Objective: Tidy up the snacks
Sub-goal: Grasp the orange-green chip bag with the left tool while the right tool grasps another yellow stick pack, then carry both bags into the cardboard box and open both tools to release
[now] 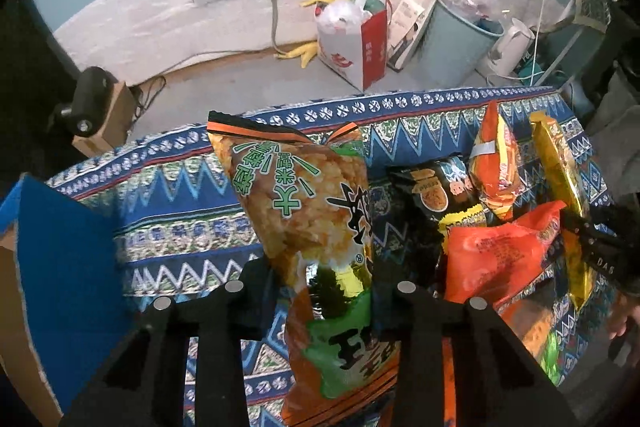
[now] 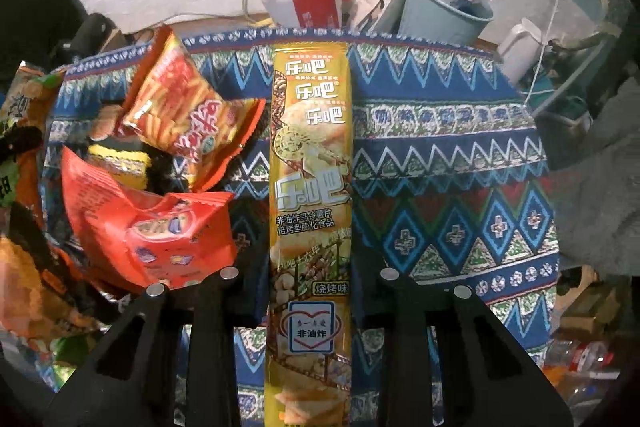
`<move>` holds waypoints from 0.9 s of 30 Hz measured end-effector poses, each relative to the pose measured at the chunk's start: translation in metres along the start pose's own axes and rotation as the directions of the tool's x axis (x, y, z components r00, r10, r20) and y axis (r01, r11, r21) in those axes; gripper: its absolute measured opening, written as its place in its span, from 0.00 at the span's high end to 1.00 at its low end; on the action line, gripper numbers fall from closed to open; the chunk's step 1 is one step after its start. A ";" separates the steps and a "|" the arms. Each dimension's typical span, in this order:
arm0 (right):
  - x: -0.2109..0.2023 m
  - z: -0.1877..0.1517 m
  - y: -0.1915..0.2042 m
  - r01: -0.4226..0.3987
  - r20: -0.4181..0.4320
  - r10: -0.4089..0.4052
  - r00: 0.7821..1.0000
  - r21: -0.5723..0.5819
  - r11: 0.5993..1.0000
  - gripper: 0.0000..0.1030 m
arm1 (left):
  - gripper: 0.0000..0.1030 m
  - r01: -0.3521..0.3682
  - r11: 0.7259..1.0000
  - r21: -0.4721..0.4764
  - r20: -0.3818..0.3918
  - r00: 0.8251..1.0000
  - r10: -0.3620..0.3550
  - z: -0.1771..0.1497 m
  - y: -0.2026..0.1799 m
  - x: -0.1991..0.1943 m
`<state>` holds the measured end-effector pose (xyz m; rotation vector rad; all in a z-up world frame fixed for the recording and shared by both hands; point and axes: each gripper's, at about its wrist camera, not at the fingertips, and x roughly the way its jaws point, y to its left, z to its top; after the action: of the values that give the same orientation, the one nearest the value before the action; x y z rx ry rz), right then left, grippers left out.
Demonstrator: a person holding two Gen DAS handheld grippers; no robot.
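In the left wrist view, the left tongs are pinching a large orange and green snack bag, which is rising from between the fingers over the patterned cloth covering the bench. To its right a pile of snacks is lying on the cloth: a black packet, a red packet and a striped orange packet.

In the right wrist view, the right tongs are pressing together on a long yellow chip packet, holding it upright in the middle of the frame. The red packet and a fries bag are lying just to its left on the cloth.
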<state>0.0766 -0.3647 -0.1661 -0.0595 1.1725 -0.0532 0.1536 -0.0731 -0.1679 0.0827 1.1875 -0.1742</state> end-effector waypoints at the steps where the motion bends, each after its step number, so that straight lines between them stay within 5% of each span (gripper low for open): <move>1: -0.002 0.000 0.000 -0.001 0.003 0.000 1.000 0.001 1.000 0.72 | 0.65 -0.003 1.000 0.003 0.008 1.000 0.003 -0.002 0.000 -0.005; 27: -0.091 0.008 0.057 -0.077 0.141 0.089 0.986 -0.089 0.993 0.72 | 0.65 -0.049 0.997 0.062 0.174 0.984 0.038 -0.047 0.017 -0.115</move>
<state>0.0497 -0.3007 -0.0839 -0.0865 1.0301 0.0731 0.0720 -0.0384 -0.0795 0.1483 1.0058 -0.1783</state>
